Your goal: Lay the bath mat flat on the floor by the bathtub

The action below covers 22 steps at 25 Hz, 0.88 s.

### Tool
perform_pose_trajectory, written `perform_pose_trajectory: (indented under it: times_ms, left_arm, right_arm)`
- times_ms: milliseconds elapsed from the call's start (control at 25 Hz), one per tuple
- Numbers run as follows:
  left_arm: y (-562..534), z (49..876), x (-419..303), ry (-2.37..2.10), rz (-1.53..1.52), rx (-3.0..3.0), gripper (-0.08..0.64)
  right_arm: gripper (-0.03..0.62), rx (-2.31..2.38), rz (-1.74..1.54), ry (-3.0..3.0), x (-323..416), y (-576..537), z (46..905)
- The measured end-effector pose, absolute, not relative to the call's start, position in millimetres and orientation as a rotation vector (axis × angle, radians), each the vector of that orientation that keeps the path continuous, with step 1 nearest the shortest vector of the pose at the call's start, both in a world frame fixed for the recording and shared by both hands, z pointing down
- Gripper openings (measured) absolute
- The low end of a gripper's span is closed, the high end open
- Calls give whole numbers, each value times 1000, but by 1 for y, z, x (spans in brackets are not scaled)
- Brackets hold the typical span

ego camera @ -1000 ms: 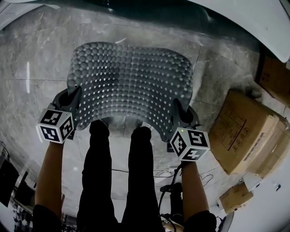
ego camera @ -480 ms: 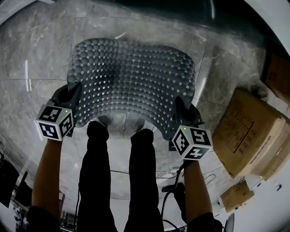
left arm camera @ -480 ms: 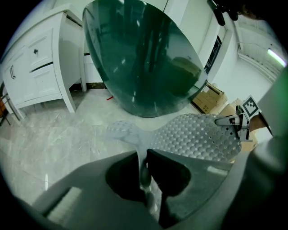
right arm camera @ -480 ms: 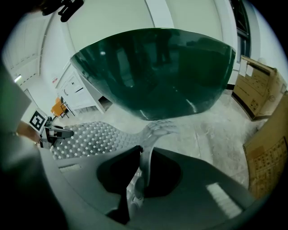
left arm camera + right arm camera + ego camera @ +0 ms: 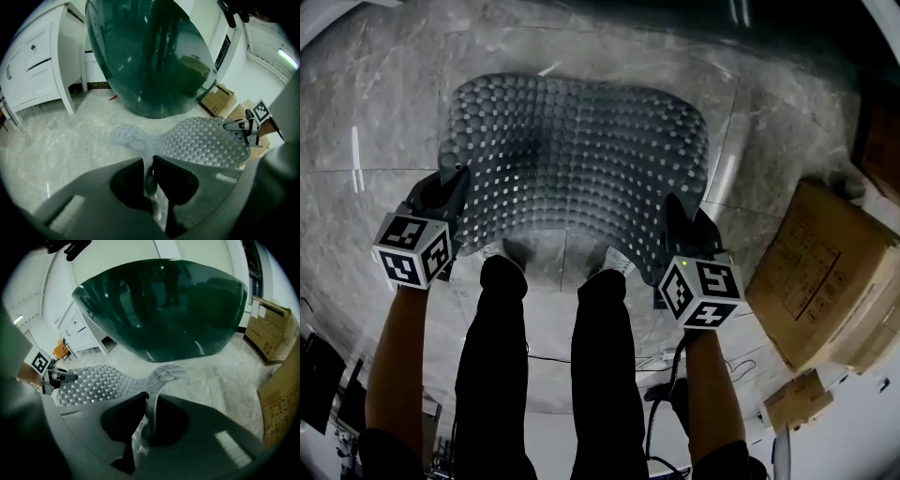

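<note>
Bath mat (image 5: 577, 164): grey, covered in round bumps and small holes. Held spread above marble floor (image 5: 375, 122), in front of bathtub (image 5: 150, 56). Left gripper (image 5: 149, 165) pinched tight on near left corner, right gripper (image 5: 147, 411) likewise on near right corner. Corners curl beyond jaws. Judged soft, floppy, light, rubbery. Best hold: two near corners, well apart.

— Dim, isn't it?
— Mostly; bright streaks glare off the glossy floor (image 5: 356, 159).
— And the edges?
— Fisheye-bent, corners black. Both gripper views show the near jaws soft and shadowed.
</note>
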<state>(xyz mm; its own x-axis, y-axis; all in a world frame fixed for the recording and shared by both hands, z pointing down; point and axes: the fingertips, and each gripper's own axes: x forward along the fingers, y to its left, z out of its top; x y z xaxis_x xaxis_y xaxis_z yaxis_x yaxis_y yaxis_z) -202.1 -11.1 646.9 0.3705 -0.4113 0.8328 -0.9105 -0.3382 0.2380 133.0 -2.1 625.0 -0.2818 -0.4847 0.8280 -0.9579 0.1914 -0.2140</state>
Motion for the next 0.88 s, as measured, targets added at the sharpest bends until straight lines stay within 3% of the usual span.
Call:
perform_pose_trajectory:
  times_ms: [880]
  left_arm:
    - [-3,700,-223,-1125,949,1899,20]
  right_arm:
    - [49,1305,949,-1846,142,4,685]
